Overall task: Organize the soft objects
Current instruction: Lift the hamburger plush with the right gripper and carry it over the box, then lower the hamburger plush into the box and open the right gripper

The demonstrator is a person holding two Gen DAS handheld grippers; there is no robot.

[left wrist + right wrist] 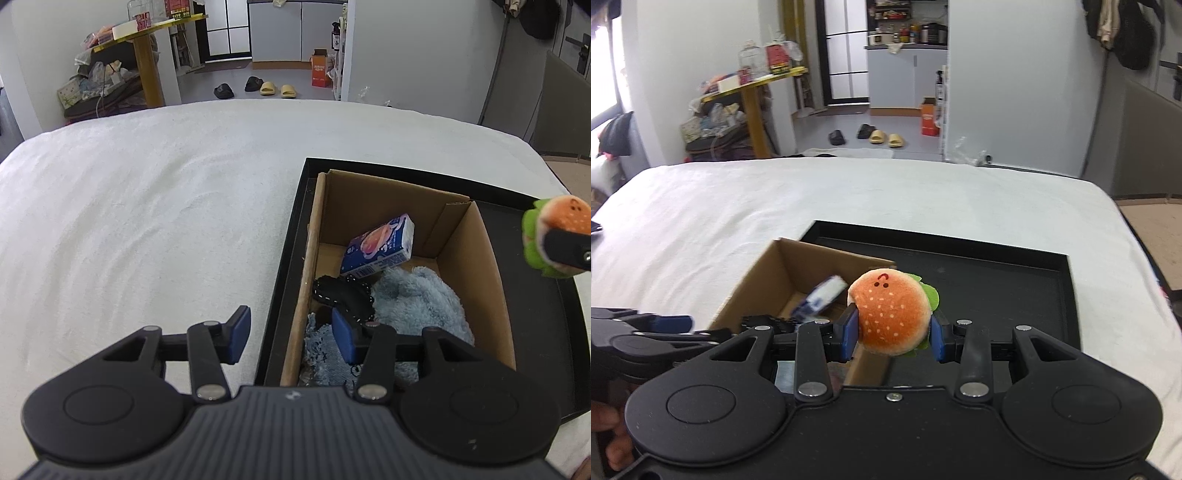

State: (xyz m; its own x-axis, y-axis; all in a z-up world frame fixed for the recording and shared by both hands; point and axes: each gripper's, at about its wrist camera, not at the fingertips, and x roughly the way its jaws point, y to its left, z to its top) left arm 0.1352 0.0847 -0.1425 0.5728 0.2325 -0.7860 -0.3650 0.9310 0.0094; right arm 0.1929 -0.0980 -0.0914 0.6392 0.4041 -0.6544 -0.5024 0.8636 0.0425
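Observation:
My right gripper [893,334] is shut on a plush hamburger [890,312] and holds it in the air over the near right corner of the cardboard box [768,273]. The hamburger also shows at the right edge of the left wrist view [554,229]. The cardboard box [476,258] stands in a black tray [291,236] and holds a blue tissue pack [380,245], a black stitched soft piece [343,293], a light blue fluffy cloth [417,299] and a denim cloth [321,347]. My left gripper [291,332] is open and empty, straddling the box's left wall.
The tray [997,280] lies on a bed with a white cover [147,206]. The tray's right half is bare. Beyond the bed are a yellow table [147,48], slippers [255,88] on the floor and an orange carton [319,68].

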